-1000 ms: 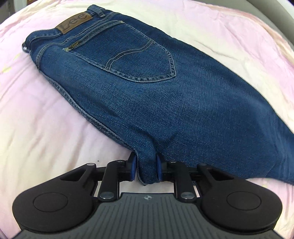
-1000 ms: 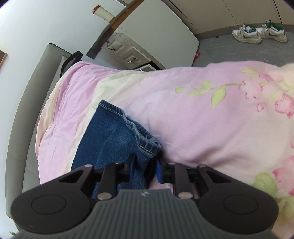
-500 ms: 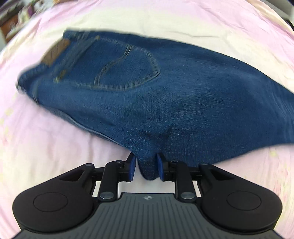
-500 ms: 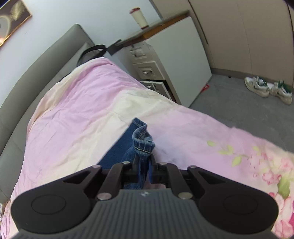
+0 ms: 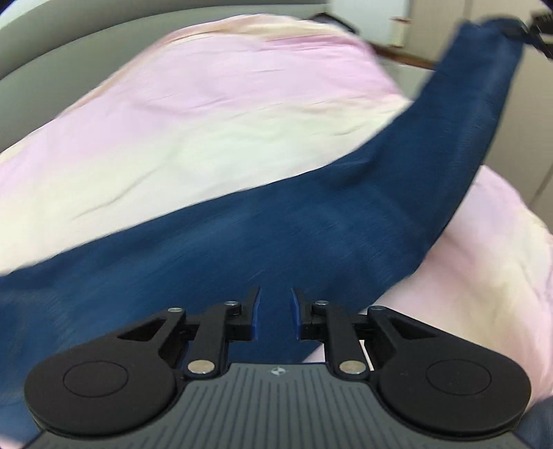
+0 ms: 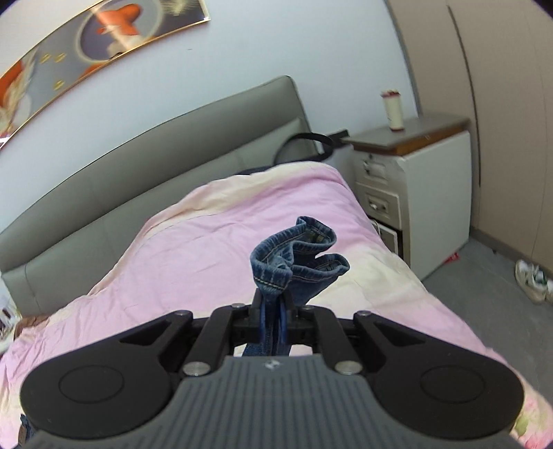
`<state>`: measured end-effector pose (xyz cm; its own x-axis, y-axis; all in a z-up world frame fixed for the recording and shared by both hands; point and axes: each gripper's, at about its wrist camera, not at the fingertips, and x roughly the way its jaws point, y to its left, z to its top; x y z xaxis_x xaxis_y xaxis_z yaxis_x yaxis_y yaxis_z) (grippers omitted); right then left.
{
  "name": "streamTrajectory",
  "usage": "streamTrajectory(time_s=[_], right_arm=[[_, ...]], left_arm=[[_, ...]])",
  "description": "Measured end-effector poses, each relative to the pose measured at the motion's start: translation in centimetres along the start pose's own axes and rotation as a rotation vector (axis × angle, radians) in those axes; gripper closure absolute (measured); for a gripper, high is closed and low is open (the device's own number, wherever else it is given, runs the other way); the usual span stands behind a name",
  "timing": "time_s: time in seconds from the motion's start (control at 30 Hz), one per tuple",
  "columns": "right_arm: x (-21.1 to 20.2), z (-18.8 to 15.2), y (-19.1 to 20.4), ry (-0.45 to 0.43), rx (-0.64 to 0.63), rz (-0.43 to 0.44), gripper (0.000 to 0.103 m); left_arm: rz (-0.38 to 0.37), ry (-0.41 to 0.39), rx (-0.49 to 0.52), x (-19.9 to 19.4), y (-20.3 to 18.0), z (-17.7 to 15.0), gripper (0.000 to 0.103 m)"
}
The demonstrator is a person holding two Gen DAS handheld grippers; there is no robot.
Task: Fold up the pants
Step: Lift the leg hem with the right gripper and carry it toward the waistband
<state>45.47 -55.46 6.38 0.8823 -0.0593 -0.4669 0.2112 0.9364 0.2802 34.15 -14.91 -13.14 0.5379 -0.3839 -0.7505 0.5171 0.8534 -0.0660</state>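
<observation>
Blue jeans lie across the pink and cream quilt, blurred by motion. My left gripper sits low at their near edge; its jaws are closing with a fold of denim filling the gap between the blue pads. One leg rises off the bed to the upper right, where the right gripper shows as a dark shape at the leg end. In the right wrist view my right gripper is shut on the bunched leg hems, held high above the bed.
A grey padded headboard runs behind the bed. A white nightstand with a cup stands at the right, beside beige wardrobe doors. Sneakers lie on the grey floor.
The right gripper has risen high over the bed with the leg hems pinched in it. The left view has swung along the jeans; waistband and pocket have left view, and the leg now stretches upward.
</observation>
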Motion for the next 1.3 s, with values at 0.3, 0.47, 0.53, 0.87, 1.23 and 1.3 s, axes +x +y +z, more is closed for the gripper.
streamTrajectory(time_s=[0.3, 0.47, 0.53, 0.87, 1.23, 1.3], right_arm=[[-1.3, 1.6, 4.2, 0.025, -0.068, 0.026, 0.101], [-2.0, 2.5, 6.0, 0.024, -0.104, 0.069, 0.101], [-2.4, 2.3, 7.1, 0.022, -0.151, 0.063, 0.101], [-1.4, 1.0, 5.4, 0.048, -0.148, 0.091, 0.100], [-1.9, 2.2, 4.8, 0.021, -0.135, 0.164, 0.100], [-2.6, 2.2, 6.0, 0.027, -0.138, 0.184, 0.100]], left_arm=[[-0.046, 0.129, 0.098, 10.0, -3.9, 1.1, 0.085], [-0.084, 0.117, 0.079, 9.6, -3.7, 1.7, 0.085], [-0.087, 0.090, 0.083, 8.8, -2.7, 3.3, 0.085], [0.074, 0.087, 0.083, 14.9, 1.0, 11.3, 0.085], [0.160, 0.103, 0.024, 16.8, 1.6, 11.8, 0.085], [0.153, 0.082, 0.000, 13.9, 2.7, 11.7, 0.085]])
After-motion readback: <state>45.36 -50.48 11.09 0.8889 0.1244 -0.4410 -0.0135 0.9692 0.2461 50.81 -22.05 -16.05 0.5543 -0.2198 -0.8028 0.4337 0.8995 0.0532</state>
